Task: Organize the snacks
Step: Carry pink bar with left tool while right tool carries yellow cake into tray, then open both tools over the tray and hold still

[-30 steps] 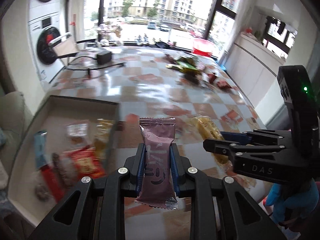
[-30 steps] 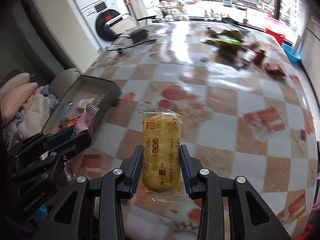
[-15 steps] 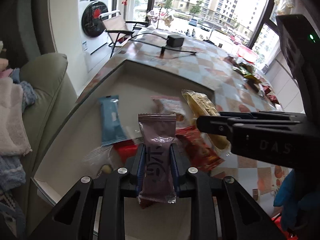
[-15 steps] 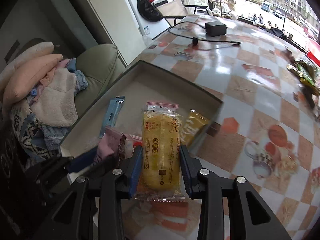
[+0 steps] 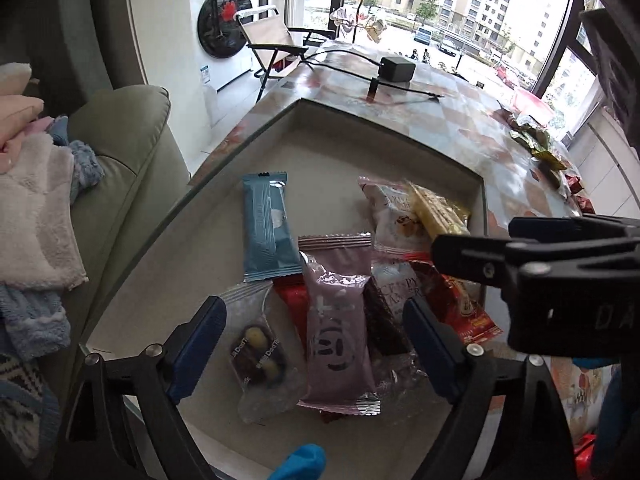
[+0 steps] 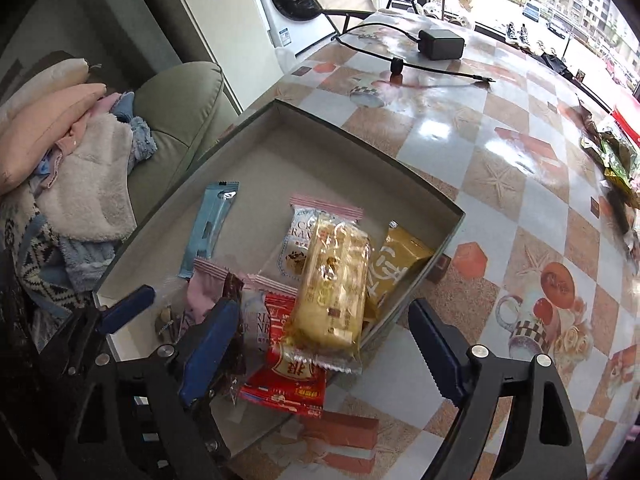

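A shallow grey box point(image 5: 360, 128) point(image 6: 360, 144) at the table's near left corner holds several snack packets. My left gripper point(image 5: 316, 332) is open above it; a pink packet point(image 5: 340, 320) lies loose between its fingers on the pile. My right gripper point(image 6: 320, 348) is open too; a yellow cake packet point(image 6: 336, 284) lies free over the box's right side, blurred. A blue bar point(image 5: 268, 228) point(image 6: 210, 226), a red packet point(image 6: 288, 376) and a gold packet point(image 6: 394, 268) also lie in the box.
A checkered table point(image 6: 500, 168) carries a black power adapter with cable point(image 6: 440, 44) at the far side and a heap of snacks point(image 6: 616, 156) at the right. A green sofa with clothes point(image 6: 80, 152) stands left of the table.
Both grippers have opened over the box. The pink packet left my left gripper and the yellow cake packet left my right gripper; both now lie in the box.
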